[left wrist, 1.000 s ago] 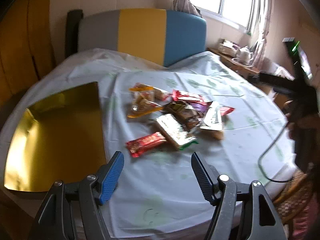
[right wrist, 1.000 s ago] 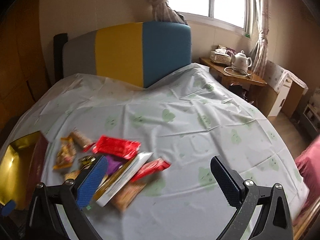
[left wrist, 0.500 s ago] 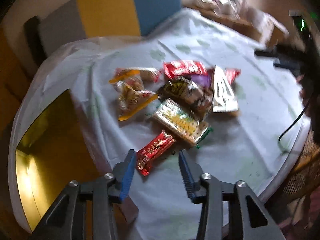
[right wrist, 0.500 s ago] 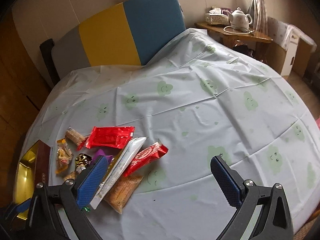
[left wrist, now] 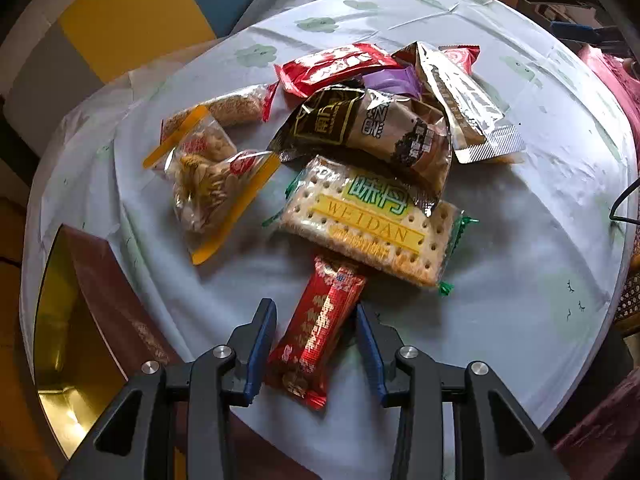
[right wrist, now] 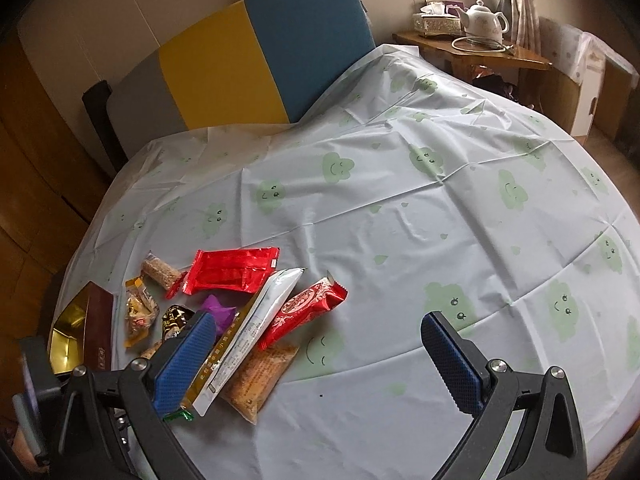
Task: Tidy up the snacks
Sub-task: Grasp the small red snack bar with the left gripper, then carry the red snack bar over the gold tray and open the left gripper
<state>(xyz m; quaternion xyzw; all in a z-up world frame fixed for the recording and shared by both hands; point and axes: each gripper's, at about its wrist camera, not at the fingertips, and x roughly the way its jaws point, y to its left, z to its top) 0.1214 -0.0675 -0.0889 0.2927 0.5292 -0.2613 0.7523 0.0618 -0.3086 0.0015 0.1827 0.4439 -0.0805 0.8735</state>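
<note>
A pile of snack packets lies on the round table [left wrist: 540,240]: a cracker packet [left wrist: 372,224], a dark brown packet [left wrist: 372,128], a silver one [left wrist: 464,100] and clear bags with orange edges [left wrist: 208,184]. Nearest me is a red snack bar [left wrist: 316,328]. My left gripper [left wrist: 316,332] points down over it, its jaws closing with the bar between them and a thin gap still showing at each pad. An open gold box [left wrist: 60,320] stands to the left. My right gripper [right wrist: 316,318] hangs wide open and holds nothing, above another red bar [right wrist: 304,308] and a long white packet [right wrist: 256,328].
A chair back in grey, yellow and blue [right wrist: 248,56] stands behind the table. A wooden side table with a white teapot [right wrist: 484,20] is at the far right. A black cable [left wrist: 624,204] hangs over the table's right edge.
My left gripper has dropped and rolled toward the pile, and its jaws have narrowed from wide open to either side of the red bar. The right gripper tilted down a little, then held still.
</note>
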